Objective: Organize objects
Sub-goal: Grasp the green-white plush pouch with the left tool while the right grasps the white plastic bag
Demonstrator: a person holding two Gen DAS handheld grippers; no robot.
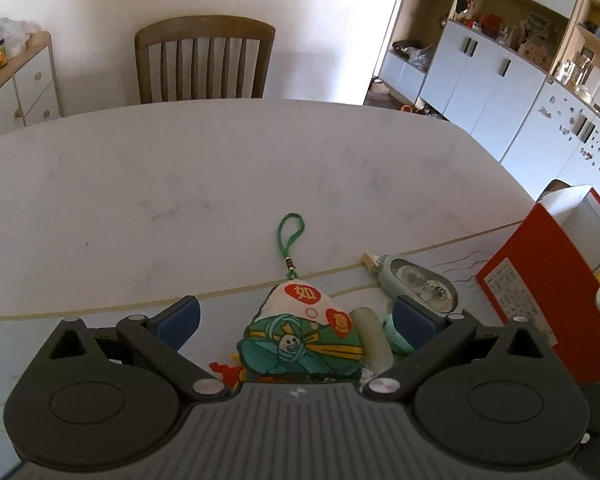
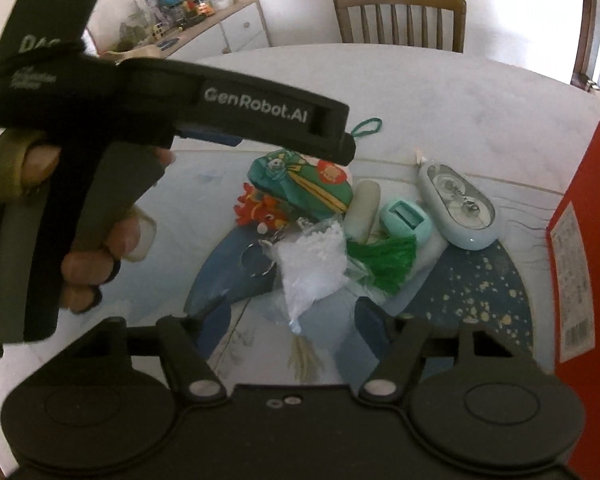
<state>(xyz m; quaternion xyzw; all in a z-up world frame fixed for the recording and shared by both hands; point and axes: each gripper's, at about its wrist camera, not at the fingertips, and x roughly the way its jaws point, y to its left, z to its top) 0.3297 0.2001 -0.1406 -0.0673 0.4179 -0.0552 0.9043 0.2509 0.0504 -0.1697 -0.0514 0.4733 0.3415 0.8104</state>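
Observation:
A green and white cloth sachet (image 1: pixel 304 332) with red labels and a green cord loop lies between the wide-open fingers of my left gripper (image 1: pixel 296 320), not gripped. It also shows in the right wrist view (image 2: pixel 300 184), under the left gripper's body (image 2: pixel 236 116). Beside it lie a red plush toy (image 2: pixel 260 208), a white tube (image 2: pixel 364 208), a teal case (image 2: pixel 404 216), a pale correction-tape dispenser (image 2: pixel 456 208), a green tassel (image 2: pixel 380 256) and a clear bag of white bits (image 2: pixel 312 264). My right gripper (image 2: pixel 288 320) is open and empty, just in front of the bag.
A red box (image 1: pixel 540 292) stands at the right, also seen in the right wrist view (image 2: pixel 580 240). The things lie on a blue patterned mat (image 2: pixel 480 288) on a white marble table (image 1: pixel 180 184). A wooden chair (image 1: pixel 204 60) stands behind the table.

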